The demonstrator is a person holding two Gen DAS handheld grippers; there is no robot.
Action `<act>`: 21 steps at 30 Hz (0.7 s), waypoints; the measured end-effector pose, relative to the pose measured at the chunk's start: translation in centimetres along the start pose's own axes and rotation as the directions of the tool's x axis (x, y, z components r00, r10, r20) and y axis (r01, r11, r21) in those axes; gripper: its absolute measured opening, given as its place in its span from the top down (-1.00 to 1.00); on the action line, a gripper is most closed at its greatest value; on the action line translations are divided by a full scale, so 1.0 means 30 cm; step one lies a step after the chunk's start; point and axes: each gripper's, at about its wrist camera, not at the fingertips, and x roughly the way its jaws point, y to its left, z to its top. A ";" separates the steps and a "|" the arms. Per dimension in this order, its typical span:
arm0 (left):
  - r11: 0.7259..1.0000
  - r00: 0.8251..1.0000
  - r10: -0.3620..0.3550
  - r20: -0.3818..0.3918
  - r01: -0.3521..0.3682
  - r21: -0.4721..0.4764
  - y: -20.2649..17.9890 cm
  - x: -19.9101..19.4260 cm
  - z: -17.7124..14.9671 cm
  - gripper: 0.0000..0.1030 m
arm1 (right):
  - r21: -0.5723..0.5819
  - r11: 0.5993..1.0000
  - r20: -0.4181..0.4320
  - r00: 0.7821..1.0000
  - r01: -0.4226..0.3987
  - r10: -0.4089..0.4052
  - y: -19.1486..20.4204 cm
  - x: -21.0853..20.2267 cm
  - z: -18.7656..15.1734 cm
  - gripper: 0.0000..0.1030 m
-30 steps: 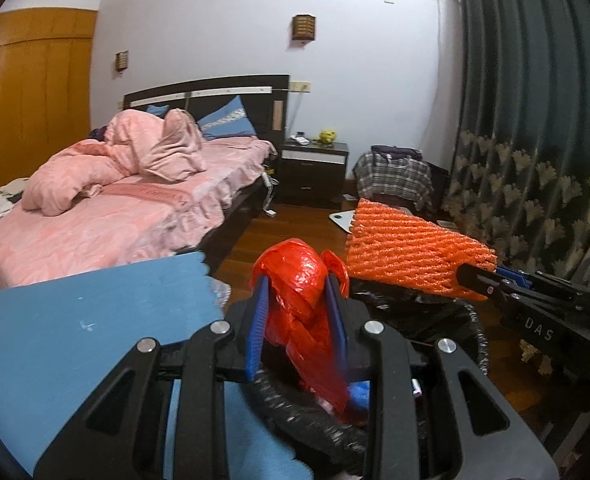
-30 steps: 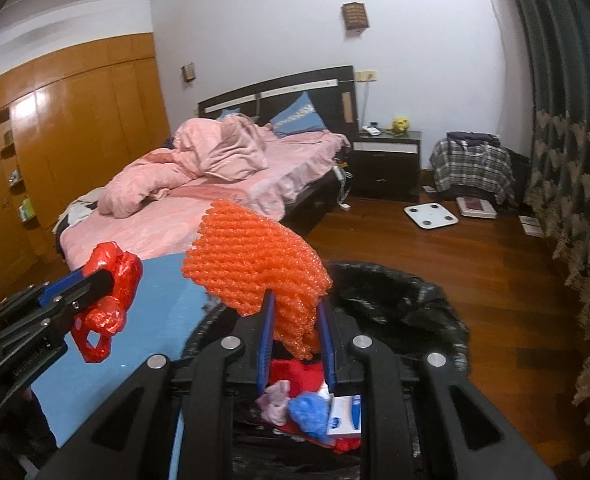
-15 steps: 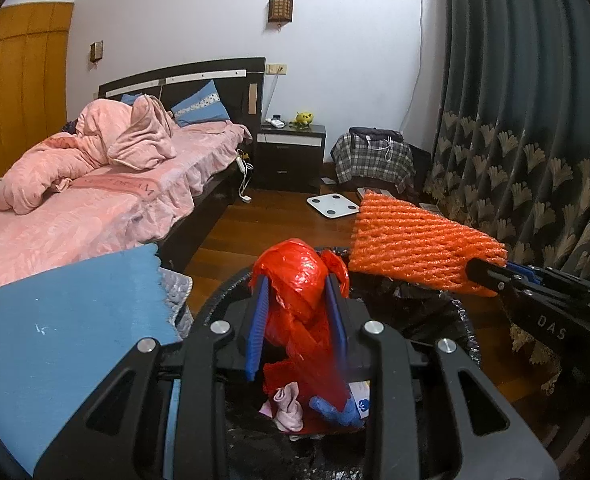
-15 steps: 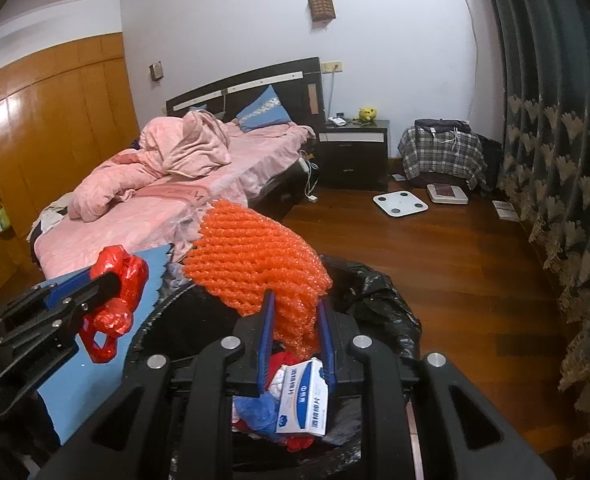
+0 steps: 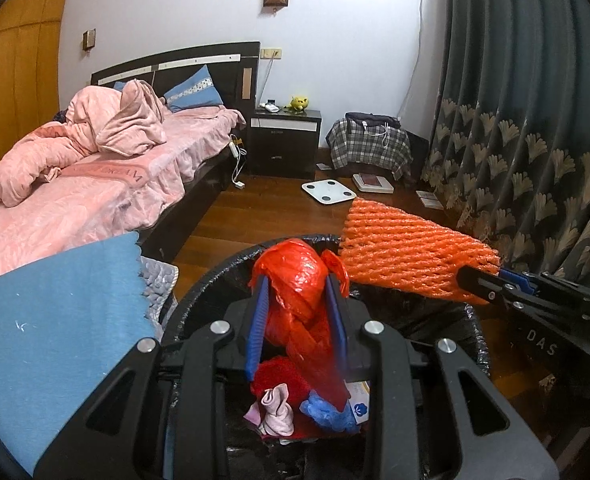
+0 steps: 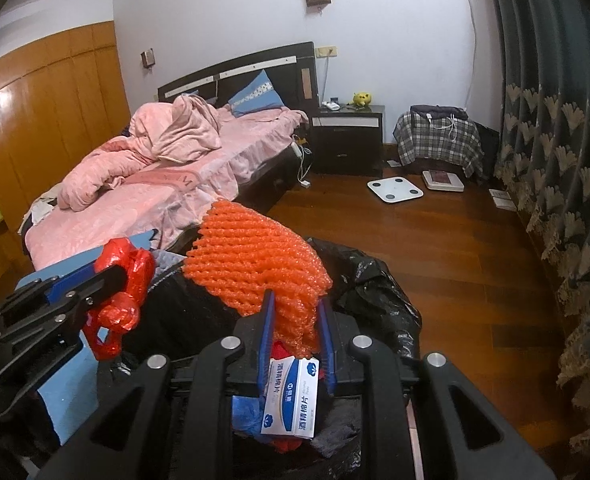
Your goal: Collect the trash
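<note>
My left gripper is shut on a crumpled red plastic bag and holds it over the open bin with a black liner. My right gripper is shut on an orange foam net and holds it over the same bin. Each gripper shows in the other view: the right one with the net, the left one with the red bag. Inside the bin lie a white box, blue gloves, a pink rag and red trash.
A blue cloth-covered surface sits left of the bin. A bed with pink bedding lies beyond it. A nightstand, a plaid-covered stool and two scales stand on the wooden floor. Dark curtains hang on the right.
Both grippers have moved from beside the blue surface to over the bin, still holding their trash. The bin's contents have come into view beneath them.
</note>
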 end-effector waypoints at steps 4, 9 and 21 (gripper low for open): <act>1.000 1.000 -0.013 -0.025 0.013 -0.017 0.014 0.028 0.001 0.37 | -0.012 1.000 -0.024 1.000 0.010 -0.010 -0.005 0.030 -0.004 0.40; 0.999 0.999 -0.020 -0.043 0.019 -0.039 0.031 0.044 -0.004 0.20 | -0.018 1.000 -0.033 0.999 0.019 -0.020 -0.009 0.042 -0.014 0.17; 0.997 1.000 0.018 -0.009 -0.019 -0.070 0.085 -0.025 0.014 -0.56 | 0.006 0.999 0.006 0.999 0.032 -0.032 -0.014 -0.013 -0.001 -0.82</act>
